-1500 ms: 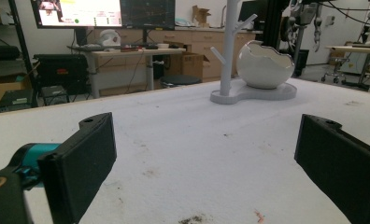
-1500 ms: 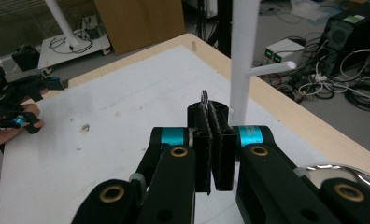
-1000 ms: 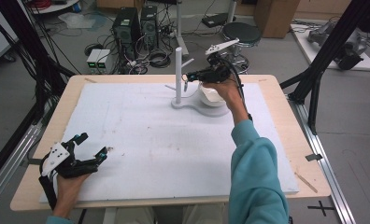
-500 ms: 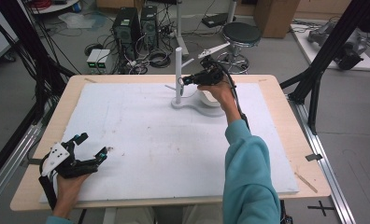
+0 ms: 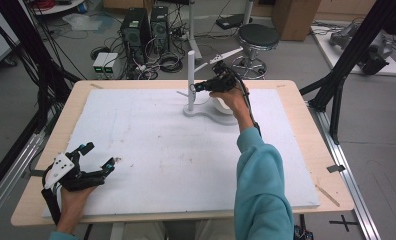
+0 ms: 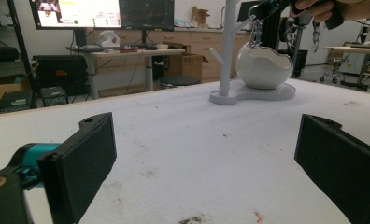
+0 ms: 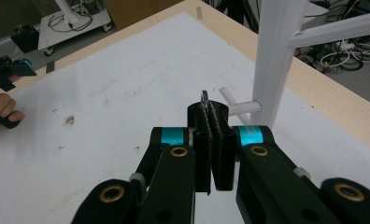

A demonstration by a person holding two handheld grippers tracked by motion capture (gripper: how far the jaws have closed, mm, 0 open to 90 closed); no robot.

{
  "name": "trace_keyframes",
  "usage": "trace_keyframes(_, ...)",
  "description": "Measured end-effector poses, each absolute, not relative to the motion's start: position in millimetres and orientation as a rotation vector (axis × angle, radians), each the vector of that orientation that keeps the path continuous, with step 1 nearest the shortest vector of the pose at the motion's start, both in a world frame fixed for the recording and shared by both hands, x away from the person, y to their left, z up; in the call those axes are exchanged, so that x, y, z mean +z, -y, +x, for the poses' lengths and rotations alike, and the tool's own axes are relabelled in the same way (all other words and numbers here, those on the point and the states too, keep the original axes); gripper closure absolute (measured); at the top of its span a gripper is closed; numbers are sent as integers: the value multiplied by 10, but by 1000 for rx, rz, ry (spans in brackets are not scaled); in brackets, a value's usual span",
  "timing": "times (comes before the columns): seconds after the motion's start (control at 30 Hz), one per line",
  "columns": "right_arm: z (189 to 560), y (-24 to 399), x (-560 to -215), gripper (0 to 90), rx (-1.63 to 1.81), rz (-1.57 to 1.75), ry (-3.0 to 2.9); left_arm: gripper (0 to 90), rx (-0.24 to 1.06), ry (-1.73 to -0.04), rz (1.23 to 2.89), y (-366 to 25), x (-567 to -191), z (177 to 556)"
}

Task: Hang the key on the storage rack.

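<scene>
A white peg stand (image 5: 191, 75) rises at the table's far middle, with a white egg-shaped bowl (image 5: 221, 106) on its base. My right gripper (image 5: 196, 87) hovers beside the post, shut on a thin metal key ring (image 7: 204, 98). The ring's edge pokes up between the pads, just short of a low peg (image 7: 241, 108) on the post (image 7: 276, 56). In the left gripper view, metal links (image 6: 255, 32) dangle from that gripper above the bowl (image 6: 262, 67). My left gripper (image 5: 99, 155) rests open at the near left corner, with nothing between its jaws (image 6: 206, 135).
A white foam sheet (image 5: 156, 150) covers most of the wooden table (image 5: 306, 125). Black frame struts (image 5: 336, 95) stand at the right and left edges. Computers, cables and a stool (image 5: 256, 37) sit on the floor beyond the far edge.
My right gripper has sunk a little and shifted left, from above the bowl toward the stand's post, with the ring still held. The left gripper has stayed put.
</scene>
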State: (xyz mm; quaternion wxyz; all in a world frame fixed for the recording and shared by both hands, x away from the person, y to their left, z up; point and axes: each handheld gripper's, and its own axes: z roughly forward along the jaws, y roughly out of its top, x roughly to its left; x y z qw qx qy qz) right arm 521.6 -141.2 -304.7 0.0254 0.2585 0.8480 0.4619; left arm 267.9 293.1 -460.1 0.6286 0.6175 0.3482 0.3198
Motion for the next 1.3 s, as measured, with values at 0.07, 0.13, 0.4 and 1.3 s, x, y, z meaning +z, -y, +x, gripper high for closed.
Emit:
trace_keyframes(0.07, 5220, 1417, -3052, 891, 1430, 814, -2621, 60, 733, -798, 1415, -2931, -4602, 2679)
trace_keyframes(0.13, 5238, 1431, -3067, 891, 1438, 822, -2615, 60, 731, -797, 1416, -2931, -4602, 2678)
trace_keyframes(0.4, 5273, 1431, -3107, 890, 1420, 833, -2614, 60, 733, -796, 1417, -2932, -4602, 2679)
trace_keyframes(1.3, 5300, 1436, -3140, 852, 1397, 842, -2574, 60, 732, -794, 1417, -2933, -4602, 2678)
